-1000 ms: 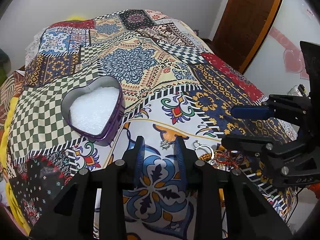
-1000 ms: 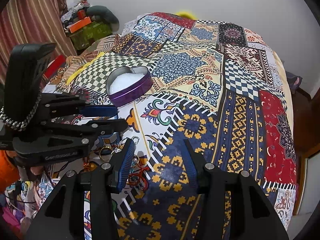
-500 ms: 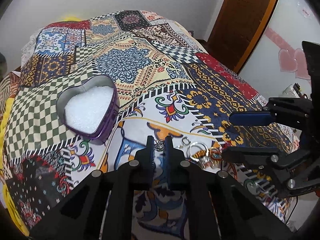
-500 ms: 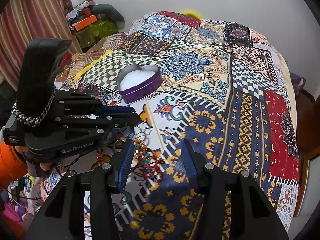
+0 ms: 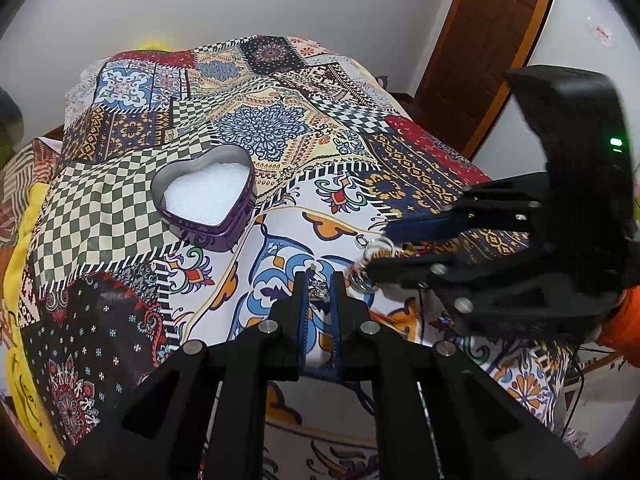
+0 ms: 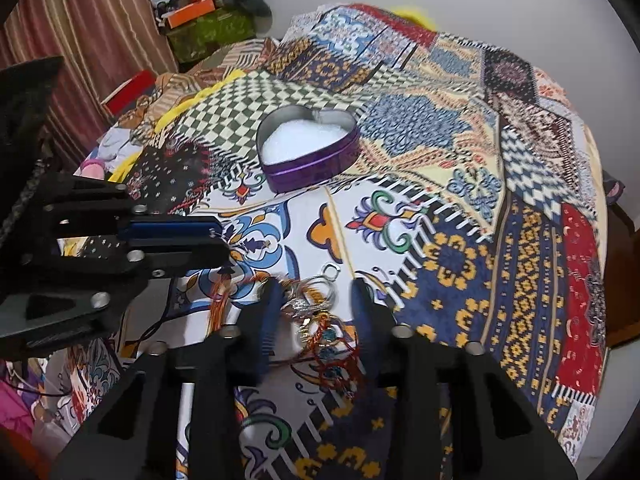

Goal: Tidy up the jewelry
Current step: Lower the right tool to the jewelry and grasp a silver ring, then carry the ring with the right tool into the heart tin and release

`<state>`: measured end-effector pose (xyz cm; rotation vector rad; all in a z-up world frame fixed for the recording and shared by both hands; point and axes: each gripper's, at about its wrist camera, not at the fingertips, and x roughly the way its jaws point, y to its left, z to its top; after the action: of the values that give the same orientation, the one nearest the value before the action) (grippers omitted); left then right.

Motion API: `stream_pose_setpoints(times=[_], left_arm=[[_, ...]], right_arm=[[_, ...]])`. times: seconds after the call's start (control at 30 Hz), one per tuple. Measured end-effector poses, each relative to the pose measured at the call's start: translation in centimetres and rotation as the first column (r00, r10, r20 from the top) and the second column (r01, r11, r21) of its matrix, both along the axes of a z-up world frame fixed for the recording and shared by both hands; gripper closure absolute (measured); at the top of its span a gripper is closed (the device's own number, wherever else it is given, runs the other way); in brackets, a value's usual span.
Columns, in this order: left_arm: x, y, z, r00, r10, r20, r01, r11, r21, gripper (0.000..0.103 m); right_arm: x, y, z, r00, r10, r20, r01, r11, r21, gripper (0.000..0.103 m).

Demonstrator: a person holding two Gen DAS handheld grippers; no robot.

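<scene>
A purple heart-shaped tin [image 5: 208, 204] with white padding stands open on the patterned bedspread; it also shows in the right wrist view [image 6: 310, 148]. My left gripper [image 5: 319, 286] is shut on a small silver jewelry piece [image 5: 319, 289], held just above the cloth, near side of the tin. A tangle of silver rings and red-orange threads [image 6: 316, 316] lies between the open fingers of my right gripper [image 6: 316, 300], and shows in the left wrist view [image 5: 370, 260]. My right gripper [image 5: 380, 250] sits just right of the left one.
The patchwork bedspread [image 5: 280, 128] covers the whole bed. A wooden door [image 5: 484, 40] stands at the back right. Boxes and clutter [image 6: 204, 16] and a striped curtain [image 6: 60, 40] are beyond the bed's left side.
My left gripper closed on the small silver piece and lifted slightly. My right gripper moved forward so that its open fingers straddle the jewelry tangle.
</scene>
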<state>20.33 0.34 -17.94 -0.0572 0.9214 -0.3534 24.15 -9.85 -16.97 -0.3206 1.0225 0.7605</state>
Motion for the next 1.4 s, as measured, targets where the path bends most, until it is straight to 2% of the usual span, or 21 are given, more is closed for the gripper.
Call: stream_pose_setpoints(times=[0.23,0.4,0.57,0.77,1.07,1.4], left_arm=[[-0.9,-0.1,-0.1,1.0,0.003,-0.002,-0.003,1.0,-0.009,0.094],[-1.3,-0.1,0.4,1.0,0.013,0.014,-0.013,1.0,-0.007,0.094],[-1.8,0.1,1.6,0.999,0.033,0.042,-0.033,0.999,-0.006,0.094],[-2.3,0.6,4.1,0.991,0.065,0.113,-0.066,0.998,0.005,0.094],[-1.9,2.7,7.4,0.973,0.129,0.194,-0.13,0.992,-0.009,0.094],[0.9,5.1,8.1,0.957,0.19,0.218,-0.191,0.981,-0.019,0.094]], right_arm=[[-0.4,0.0,0.2,1.0,-0.011,0.01,0.011,1.0,0.004,0.077],[-1.1,-0.6,1.4,0.999,-0.02,0.032,0.019,1.0,0.018,0.077],[-1.6,-0.8,3.2,0.997,-0.035,0.071,0.032,0.999,0.041,0.077],[-1.7,-0.9,5.3,0.992,-0.056,0.116,0.047,0.996,0.081,0.077],[-0.5,0.2,8.0,0.983,-0.09,0.163,0.066,0.987,0.15,0.077],[2.5,2.5,8.7,0.977,-0.114,0.179,0.082,0.981,0.174,0.077]])
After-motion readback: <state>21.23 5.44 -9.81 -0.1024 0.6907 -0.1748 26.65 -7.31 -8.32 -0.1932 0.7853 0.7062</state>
